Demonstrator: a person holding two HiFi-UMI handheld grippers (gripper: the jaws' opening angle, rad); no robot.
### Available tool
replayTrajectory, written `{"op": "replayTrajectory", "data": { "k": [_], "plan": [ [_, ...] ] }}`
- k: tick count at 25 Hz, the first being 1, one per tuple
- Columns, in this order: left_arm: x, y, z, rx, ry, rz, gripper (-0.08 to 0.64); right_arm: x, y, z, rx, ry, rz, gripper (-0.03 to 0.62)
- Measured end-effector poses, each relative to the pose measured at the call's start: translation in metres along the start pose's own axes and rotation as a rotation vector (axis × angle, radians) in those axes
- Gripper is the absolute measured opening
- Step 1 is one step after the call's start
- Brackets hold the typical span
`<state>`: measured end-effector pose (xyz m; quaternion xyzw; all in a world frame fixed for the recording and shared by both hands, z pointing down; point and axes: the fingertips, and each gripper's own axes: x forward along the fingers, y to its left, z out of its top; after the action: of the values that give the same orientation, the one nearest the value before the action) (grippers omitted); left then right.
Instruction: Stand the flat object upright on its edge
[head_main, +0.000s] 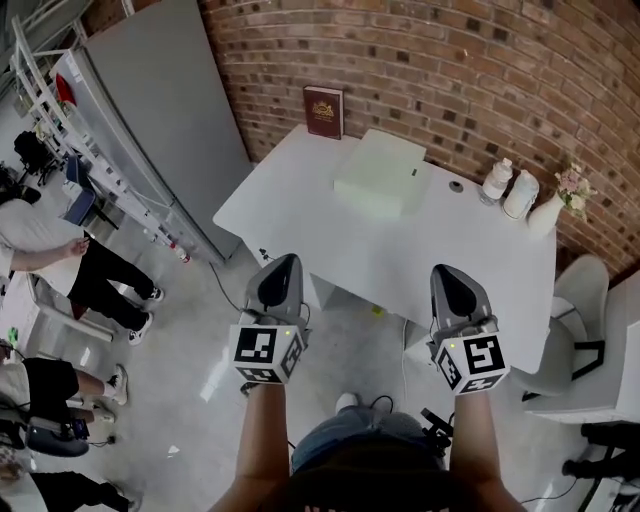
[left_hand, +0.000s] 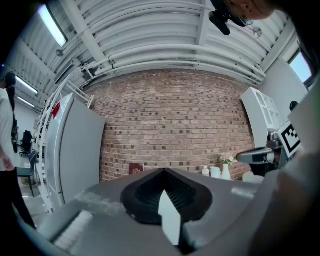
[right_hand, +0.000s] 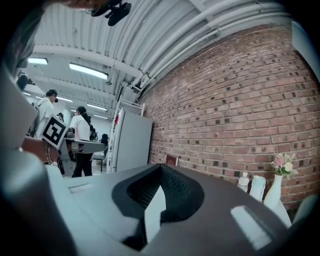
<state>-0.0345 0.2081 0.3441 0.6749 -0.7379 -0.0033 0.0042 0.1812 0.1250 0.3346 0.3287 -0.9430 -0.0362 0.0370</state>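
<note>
Both grippers hang over the floor short of the white table (head_main: 290, 190), the left gripper (head_main: 281, 268) and the right gripper (head_main: 450, 280) each with its jaws pressed fully together and nothing between them, so neither can take hold of anything until it opens. The task's thing, by my reading, is the pale flat box (head_main: 380, 172), which lies on its broad face toward the back of the tabletop, well apart from both grippers, between the dark red book (head_main: 323, 110) that stands against the brick wall (head_main: 450, 60) and the two white bottles (head_main: 508, 188) beside the flower vase (head_main: 548, 212). The main risk is that the box looks broad, perhaps too broad for one pair of jaws to span, so a pinch at a corner may slip and let it drop flat again. A lift from one side alone may simply push it across the smooth top, toward the bottles and the vase, which would knock over easily, or toward the small dark ring (head_main: 456, 186) just to its right. Once it is up on a narrow edge it may wobble and fall if it is let go before it is balanced; a second gripper steadying the far face would help. A long reach from this stance may also make the approach less sure
</note>
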Motion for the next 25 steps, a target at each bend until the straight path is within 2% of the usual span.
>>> {"op": "replayTrajectory", "data": {
  "k": [6,12,17,25],
  "plan": [
    [0.018,0.020,-0.011,-0.017,0.011,-0.022,-0.003,0.026,0.000,-0.009,0.014,0.021,-0.025,0.000],
    [0.039,0.022,-0.019,-0.020,0.020,-0.052,-0.004,0.045,-0.011,-0.020,0.031,0.036,-0.049,0.000],
    [0.064,0.030,-0.026,-0.013,0.026,-0.069,-0.005,0.074,-0.018,-0.023,0.068,0.003,-0.028,0.000],
    [0.140,0.063,-0.041,-0.014,0.059,-0.107,-0.003,0.144,-0.045,-0.029,0.144,-0.043,-0.070,0.002]
  ]
}}
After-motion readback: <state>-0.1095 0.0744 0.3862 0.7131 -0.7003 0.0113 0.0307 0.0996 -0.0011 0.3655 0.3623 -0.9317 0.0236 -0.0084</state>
